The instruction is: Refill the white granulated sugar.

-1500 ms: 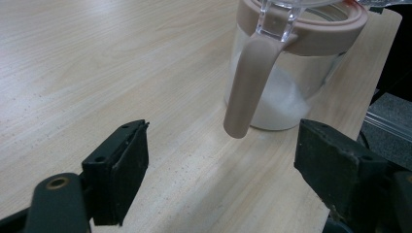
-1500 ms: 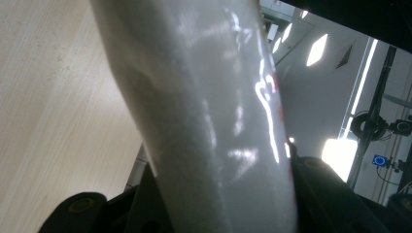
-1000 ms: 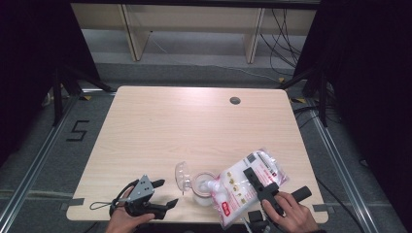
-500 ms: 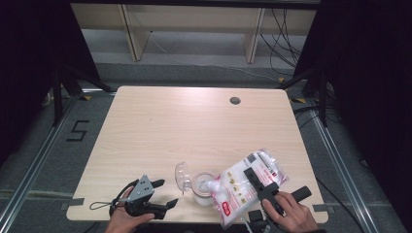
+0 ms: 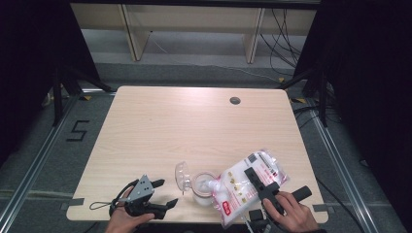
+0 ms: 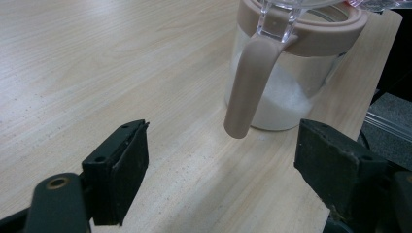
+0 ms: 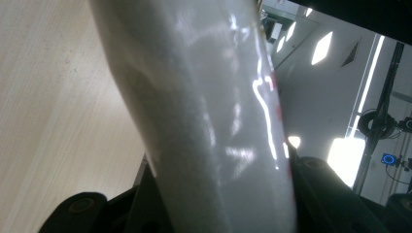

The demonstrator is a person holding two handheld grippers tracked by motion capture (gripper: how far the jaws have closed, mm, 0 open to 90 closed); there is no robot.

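A clear jar (image 5: 201, 190) with a pinkish rim stands near the table's front edge, its clear flip lid (image 5: 182, 174) swung open to the left. It holds white powder (image 6: 284, 99), and a pinkish tab (image 6: 245, 85) hangs down its side. A plastic bag (image 5: 245, 187) of white grains with a red-and-white label is tilted, one corner at the jar's mouth. My right gripper (image 5: 252, 177) is shut on the bag (image 7: 214, 121), which bulges between its jaws. My left gripper (image 5: 164, 193) rests to the left of the jar, open, and the jar (image 6: 291, 73) stands just beyond its spread jaws.
The light wooden table (image 5: 194, 126) has a round cable hole (image 5: 235, 100) at the back right. The jar and the bag sit close to the front edge. Shelving and cables lie on the floor beyond the table.
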